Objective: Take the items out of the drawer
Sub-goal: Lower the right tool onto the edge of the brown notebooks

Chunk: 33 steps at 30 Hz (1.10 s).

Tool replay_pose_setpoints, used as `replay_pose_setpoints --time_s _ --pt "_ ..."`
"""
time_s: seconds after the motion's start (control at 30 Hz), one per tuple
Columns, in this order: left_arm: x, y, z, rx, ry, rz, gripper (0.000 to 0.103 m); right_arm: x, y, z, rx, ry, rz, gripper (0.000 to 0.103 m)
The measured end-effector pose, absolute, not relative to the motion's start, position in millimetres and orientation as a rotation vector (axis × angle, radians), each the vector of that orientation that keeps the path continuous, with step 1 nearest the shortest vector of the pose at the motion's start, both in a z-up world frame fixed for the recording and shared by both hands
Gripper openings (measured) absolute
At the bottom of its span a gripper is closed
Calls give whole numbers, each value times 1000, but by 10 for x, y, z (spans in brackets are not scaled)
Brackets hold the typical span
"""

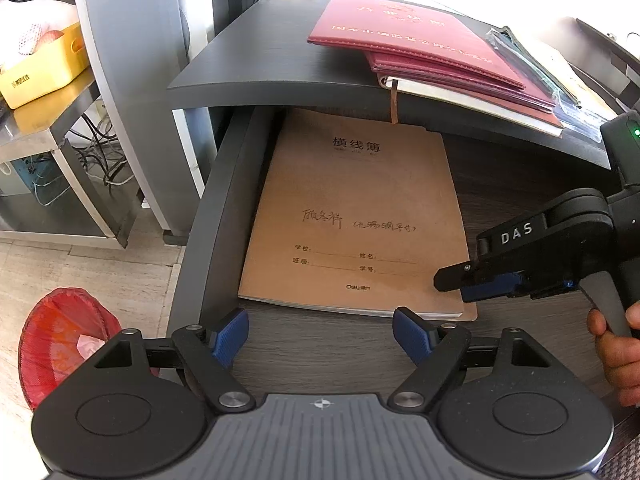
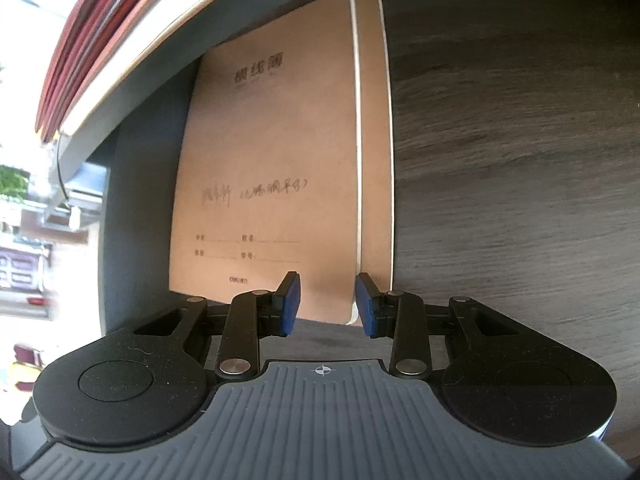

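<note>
I'm lining up my right tool [image 2: 327, 304] on the near corner of the brown notebooks [image 2: 272, 160] lying in the open drawer [image 1: 224, 184], jaws part open, nothing gripped. My left tool [image 1: 320, 334] waits wide open. Next: nip the corner and lift.

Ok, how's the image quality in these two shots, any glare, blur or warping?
Left wrist view: the upper right is blown out white behind the red certificate folders, the desk edge bows from the fisheye, and the brown notebook is sharp. Right wrist view: the left edge is smeared and overexposed; the notebook's handwriting looks softer.
</note>
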<state>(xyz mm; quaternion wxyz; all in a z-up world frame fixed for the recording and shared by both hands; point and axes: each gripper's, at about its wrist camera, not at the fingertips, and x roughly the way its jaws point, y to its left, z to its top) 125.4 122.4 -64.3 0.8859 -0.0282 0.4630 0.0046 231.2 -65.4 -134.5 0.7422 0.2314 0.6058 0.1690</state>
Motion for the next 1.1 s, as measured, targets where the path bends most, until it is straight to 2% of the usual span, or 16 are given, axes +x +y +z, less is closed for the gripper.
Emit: replay_pose_setpoints --time_s 0.23,0.33,0.4,0.67,0.77,0.8,0.83,0.9,1.03,1.1 --pt "1260 1257 -644 -61 965 23 79 2290 -792 -1389 623 1307 406 35" --pt "1258 1260 -643 -62 965 23 79 2307 -871 -1369 663 1296 415 27" --pt "1252 1262 -642 -64 966 23 79 2307 -958 -1344 697 1286 421 18" --pt "1252 1282 -646 -64 968 25 79 2354 -955 -1432 835 1277 468 19" --pt "1247 1284 -645 -64 969 27 79 2396 -821 -1465 742 1324 418 23" --pt "1245 1283 -641 -64 968 27 79 2407 -772 -1471 697 1339 394 31" --pt "1243 1281 -638 -64 967 26 79 2421 -727 -1481 654 1360 374 34" --pt "1242 1280 -636 -64 966 25 79 2437 -689 -1508 648 1367 369 36" --pt "1239 1286 -642 -69 967 24 79 2440 -756 -1505 720 1329 398 36" --pt "1241 1288 -647 -69 969 24 79 2444 -778 -1517 724 1343 398 28"
